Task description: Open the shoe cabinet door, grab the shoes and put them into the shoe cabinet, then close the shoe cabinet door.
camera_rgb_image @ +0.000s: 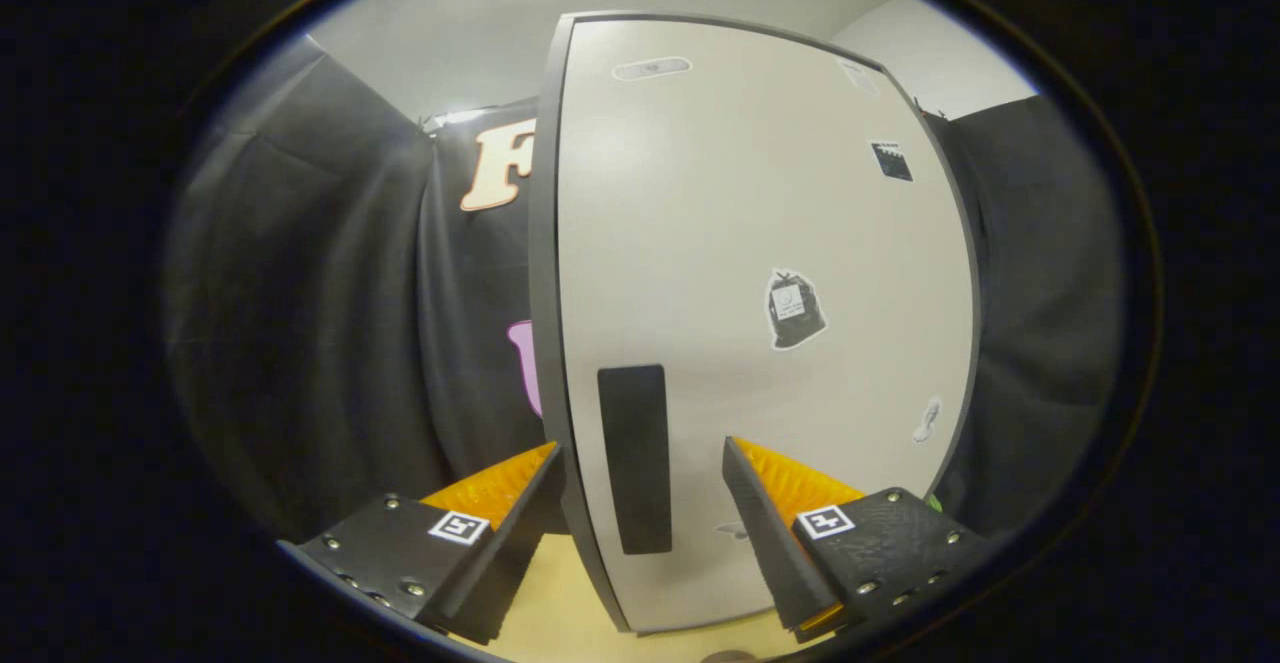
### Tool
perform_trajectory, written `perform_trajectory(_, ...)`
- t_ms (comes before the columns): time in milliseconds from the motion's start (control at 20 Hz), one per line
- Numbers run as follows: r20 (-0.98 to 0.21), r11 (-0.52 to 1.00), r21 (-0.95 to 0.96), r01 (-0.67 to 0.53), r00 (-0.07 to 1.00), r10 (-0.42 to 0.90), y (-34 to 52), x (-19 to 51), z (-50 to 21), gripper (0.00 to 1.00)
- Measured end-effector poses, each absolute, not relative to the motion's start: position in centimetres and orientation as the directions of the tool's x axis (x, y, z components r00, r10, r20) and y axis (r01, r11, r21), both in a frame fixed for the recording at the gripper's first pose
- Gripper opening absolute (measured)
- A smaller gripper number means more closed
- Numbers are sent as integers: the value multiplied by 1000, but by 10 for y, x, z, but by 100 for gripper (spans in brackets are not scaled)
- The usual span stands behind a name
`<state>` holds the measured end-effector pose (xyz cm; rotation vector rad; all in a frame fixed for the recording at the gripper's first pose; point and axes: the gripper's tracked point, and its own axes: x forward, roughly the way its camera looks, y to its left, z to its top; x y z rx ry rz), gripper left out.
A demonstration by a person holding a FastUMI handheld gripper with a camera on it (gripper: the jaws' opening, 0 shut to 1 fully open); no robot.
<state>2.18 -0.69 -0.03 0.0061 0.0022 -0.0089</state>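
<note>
**Door edge between the fingers — grip point check**

Fingers of the gripper (640,453) stand spread apart, nothing pinched between them. Left finger sits just outside the dark free edge of the shoe cabinet door (760,243); right finger lies against or just in front of the pale door face. I cannot tell whether either one touches the panel.

Door stands upright just ahead, face pale and smooth, with a few stickers (795,310) on it. A dark vertical handle strip (634,458) runs down the face close to the free edge, lying between the two fingers. Whether it is a recess or a raised bar cannot be made out. Wooden floor (560,613) shows under the fingers. No shoes visible from here.

Judgement on handling: rigid flat board, likely light on its hinges, face slick, so a pinch on the bare face would slip. Best hold looks like the free edge at handle height, one finger on each side, then swing along the hinge arc without twisting.
</note>
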Motion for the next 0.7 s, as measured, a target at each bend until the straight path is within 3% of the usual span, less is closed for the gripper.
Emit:
perform_trajectory(200,3,1000,8,5,1000,-5,-9,29,0,96)
perform_trajectory(600,-2,1000,10,-16,1000,16,-4,36,-5,50)
perform_trajectory(700,7,999,10,-30,1000,30,-1,39,-3,49)
